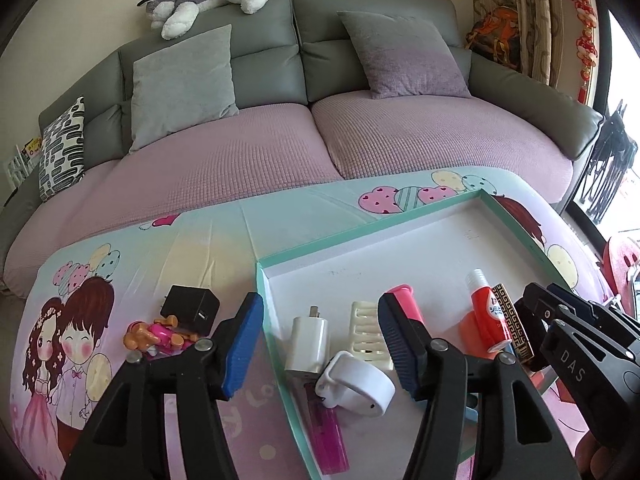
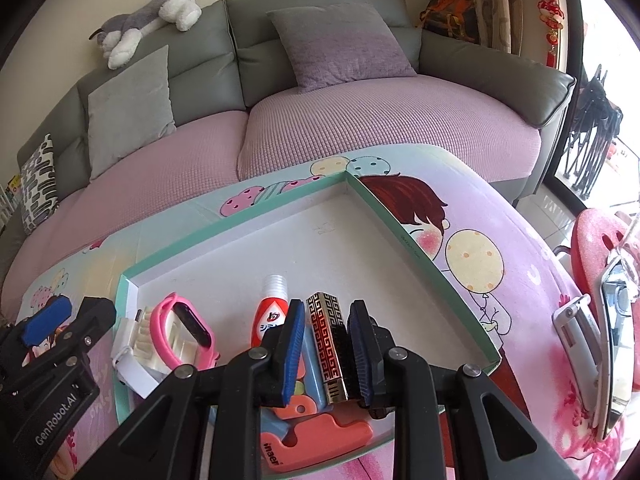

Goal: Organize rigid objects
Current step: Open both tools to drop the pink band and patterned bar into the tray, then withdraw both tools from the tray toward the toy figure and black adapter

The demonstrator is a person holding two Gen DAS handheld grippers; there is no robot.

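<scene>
The right gripper is clamped on a patterned black-and-gold case, which lies lengthwise between the blue pads with its long axis running along the fingers, away from the camera. The case hangs over the near right part of the mint-rimmed tray, just beside a red-and-white tube on its left. Directly beneath it lie an orange plastic piece and a light blue item, so a straight release would probably set the case on top of them. The bare white floor lies ahead, toward the far corner of the tray; placement there likely calls for a forward reach.

The left gripper stands spread with nothing between its pads. It hovers over the tray's near left edge, above a white charger plug, a white round-ended device, a cream ribbed holder and a purple lighter.

Still outside the tray, on the cartoon-printed tablecloth to the left, are a black adapter and a small pink-and-orange toy. The left gripper is the nearer one to both.
</scene>
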